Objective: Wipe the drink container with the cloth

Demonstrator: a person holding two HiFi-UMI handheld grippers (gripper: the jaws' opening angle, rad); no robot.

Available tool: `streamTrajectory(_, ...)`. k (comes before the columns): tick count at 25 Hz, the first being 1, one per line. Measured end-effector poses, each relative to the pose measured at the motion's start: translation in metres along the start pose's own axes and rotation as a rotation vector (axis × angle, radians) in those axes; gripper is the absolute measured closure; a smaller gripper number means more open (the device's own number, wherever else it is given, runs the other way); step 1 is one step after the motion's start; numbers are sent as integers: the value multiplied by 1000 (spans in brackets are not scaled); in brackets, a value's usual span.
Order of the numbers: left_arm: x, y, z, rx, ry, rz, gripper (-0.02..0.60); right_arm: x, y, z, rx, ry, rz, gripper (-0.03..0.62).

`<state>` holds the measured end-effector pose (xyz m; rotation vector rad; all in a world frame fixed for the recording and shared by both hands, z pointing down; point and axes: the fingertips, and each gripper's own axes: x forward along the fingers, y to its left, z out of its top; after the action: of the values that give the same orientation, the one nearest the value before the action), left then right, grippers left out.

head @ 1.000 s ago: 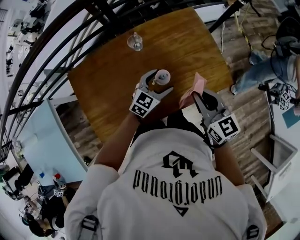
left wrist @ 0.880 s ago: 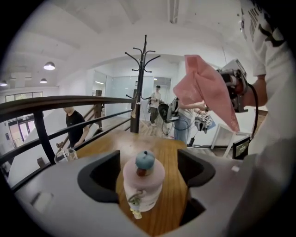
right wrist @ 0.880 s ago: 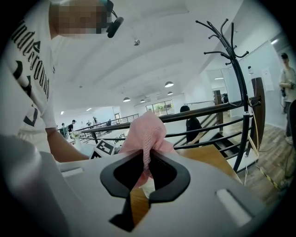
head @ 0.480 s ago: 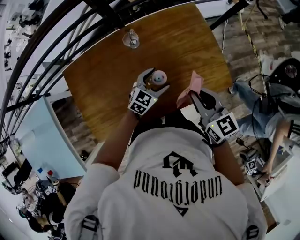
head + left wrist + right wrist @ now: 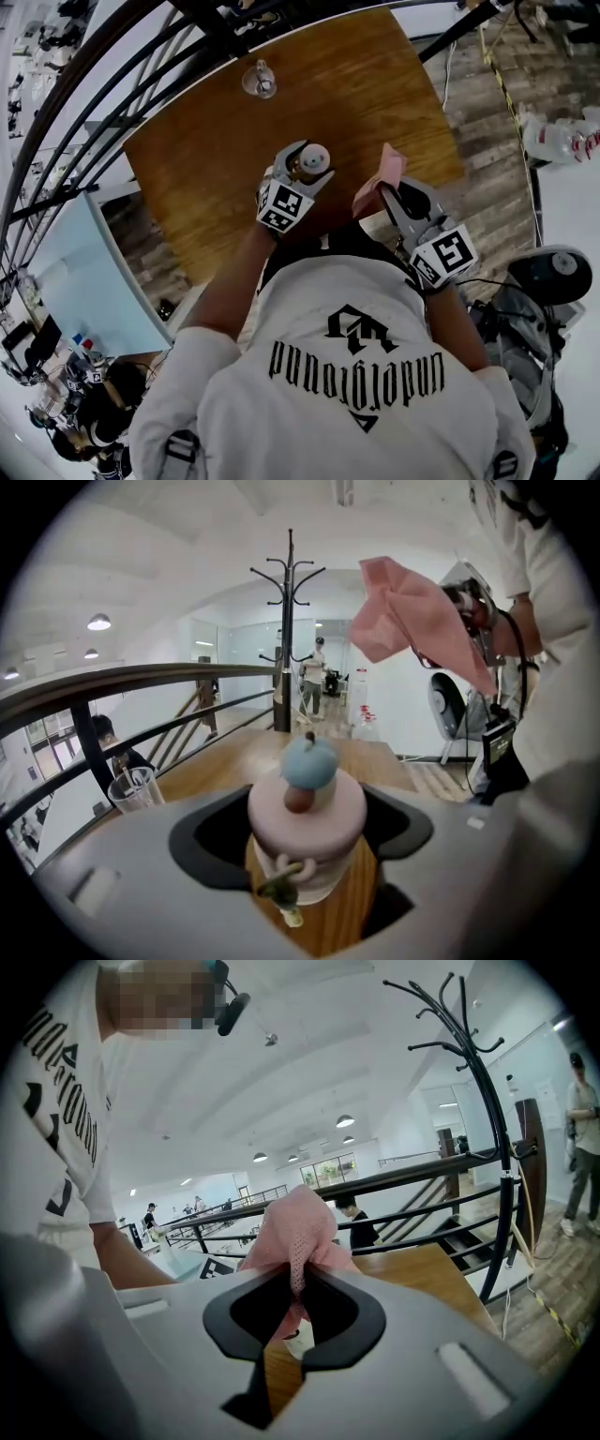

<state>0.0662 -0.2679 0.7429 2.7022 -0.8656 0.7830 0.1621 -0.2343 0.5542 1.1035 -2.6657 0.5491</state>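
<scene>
The small pink-lidded drink container (image 5: 312, 155) stood on the square wooden surface (image 5: 375, 103), between the jaws of the left tongs (image 5: 309, 167), which had just been closing around it. The clear glass cup (image 5: 260, 80) stood behind it, near the far edge by the curved metal railing (image 5: 141, 679). The pink mesh cloth (image 5: 382, 175), in the right tongs (image 5: 386, 192), was right of the container.

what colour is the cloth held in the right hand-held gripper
Pink. The cloth shows best in the right gripper view.
</scene>
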Motion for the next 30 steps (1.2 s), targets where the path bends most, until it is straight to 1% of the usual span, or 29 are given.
streamTrajectory(3, 0, -4, 0, -3, 24, -27, 193, -1, 4, -1, -4, -3, 8, 557)
streamTrajectory(6, -4, -10, 8, 0, 19, -62, 193, -3, 7, 0, -10, -9, 12, 557)
streamTrajectory(9, -14, -16, 25, -4, 3, -98, 193, -1, 10, 7, -18, -19, 12, 557)
streamTrajectory(12, -31, -31, 50, -28, -14, -171, 193, -3, 17, 12, -25, -35, 18, 557)
streamTrajectory(14, -45, -40, 73, -1, -36, -201, 193, -3, 21, 18, -31, -55, 20, 557)
streamTrajectory(17, -75, -45, 106, 43, -78, -221, 193, 1, 36, 32, -53, -87, 21, 557)
streamTrajectory(21, -128, -36, 144, 79, -146, -233, 193, 13, 68, 56, -87, -141, 23, 557)
streamTrajectory(26, -176, -39, 186, 103, -218, -265, 193, 14, 100, 82, -139, -208, 41, 557)
streamTrajectory(30, -202, -38, 218, 127, -277, -267, 193, 13, 122, 104, -171, -264, 61, 557)
